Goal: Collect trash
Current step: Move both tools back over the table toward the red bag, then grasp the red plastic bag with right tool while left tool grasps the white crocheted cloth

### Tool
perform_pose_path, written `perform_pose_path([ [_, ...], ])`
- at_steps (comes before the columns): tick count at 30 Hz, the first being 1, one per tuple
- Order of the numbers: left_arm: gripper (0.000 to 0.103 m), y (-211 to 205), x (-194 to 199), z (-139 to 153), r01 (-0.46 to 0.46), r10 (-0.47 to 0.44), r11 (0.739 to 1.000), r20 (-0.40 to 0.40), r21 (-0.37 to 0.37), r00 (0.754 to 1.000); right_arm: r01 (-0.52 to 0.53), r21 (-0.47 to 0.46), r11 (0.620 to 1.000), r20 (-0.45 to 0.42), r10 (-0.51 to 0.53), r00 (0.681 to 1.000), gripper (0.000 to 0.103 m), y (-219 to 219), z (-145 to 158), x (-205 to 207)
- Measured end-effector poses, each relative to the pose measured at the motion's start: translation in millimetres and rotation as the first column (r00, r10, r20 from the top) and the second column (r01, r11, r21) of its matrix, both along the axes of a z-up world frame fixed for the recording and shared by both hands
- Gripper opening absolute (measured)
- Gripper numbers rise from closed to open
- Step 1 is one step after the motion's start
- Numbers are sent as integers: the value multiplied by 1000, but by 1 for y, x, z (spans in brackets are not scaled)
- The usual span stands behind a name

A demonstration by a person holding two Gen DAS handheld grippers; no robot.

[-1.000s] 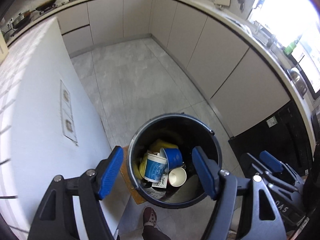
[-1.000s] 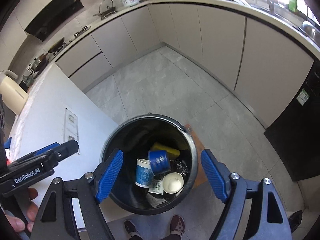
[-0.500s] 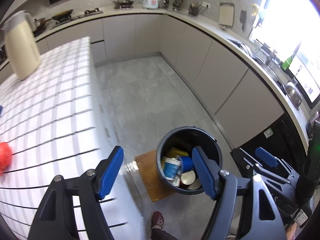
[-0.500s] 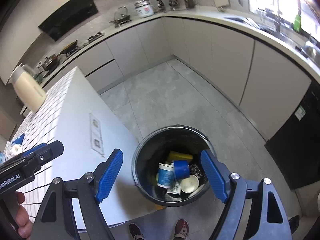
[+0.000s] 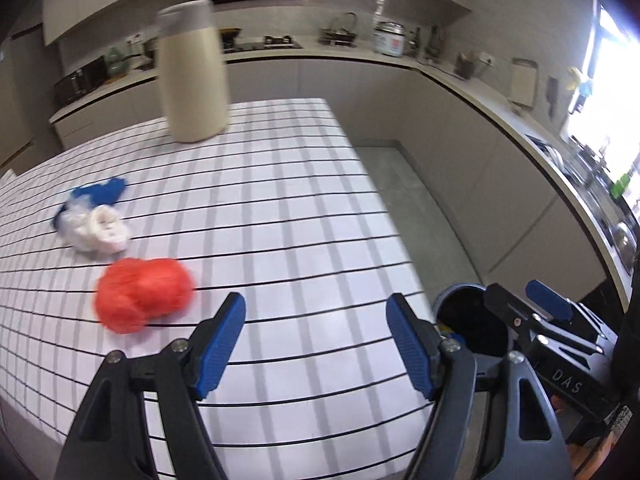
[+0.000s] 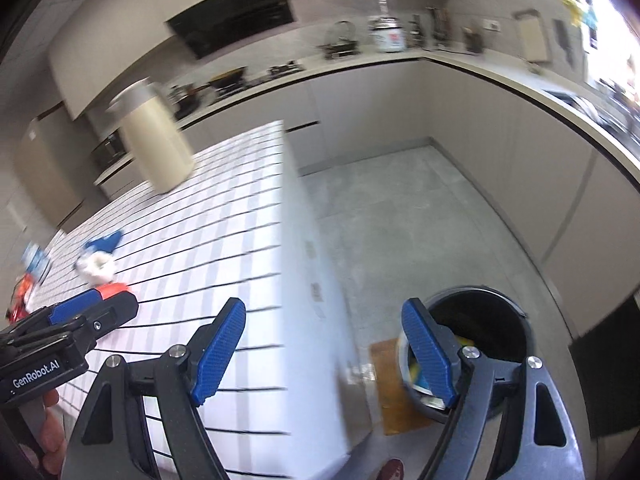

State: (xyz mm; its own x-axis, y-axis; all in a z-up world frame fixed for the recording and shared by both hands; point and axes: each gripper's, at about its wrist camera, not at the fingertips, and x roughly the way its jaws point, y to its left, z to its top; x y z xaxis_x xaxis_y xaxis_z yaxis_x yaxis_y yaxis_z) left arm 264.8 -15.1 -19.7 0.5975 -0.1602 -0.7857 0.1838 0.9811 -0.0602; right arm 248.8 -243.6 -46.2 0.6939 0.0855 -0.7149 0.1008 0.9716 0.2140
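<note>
Bin (image 6: 480, 304) upright, mouth up | red wad (image 5: 142, 294) lumpy, axis unclear

Counter: white grid-tiled counter (image 5: 280, 208) fills the frame's left and centre.
Jug: tall cream jug (image 5: 192, 76) on it, upper left.
Trash: crumpled red bag (image 5: 142, 300) lower left, white-and-blue wad (image 5: 94, 220) just above.
Bin: round black bin (image 6: 476, 344) on floor, lower right.

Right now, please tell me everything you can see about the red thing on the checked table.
The red thing is a crumpled orange-red lump, perhaps a thin plastic bag, though blur hides its detail. It lies loose on the white grid-patterned table, just nearer than a white and blue wad, with a narrow gap between them. Neither gripper touches it.
</note>
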Motion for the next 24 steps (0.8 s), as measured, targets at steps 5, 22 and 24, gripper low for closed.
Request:
perform_pose_path([
  [5,74,69,7,-3,-116,116,993,3,13,993,-106,-10,994,11,106,994,82,65,0,20],
  [22,74,211,32,-23,-275,276,961,-22,29,961,-297,4,955,3,297,955,82,227,-18,71],
  [24,74,218,35,-25,-270,270,962,-23,32,962,-307,8,952,-6,307,952,82,239,-22,74],
])
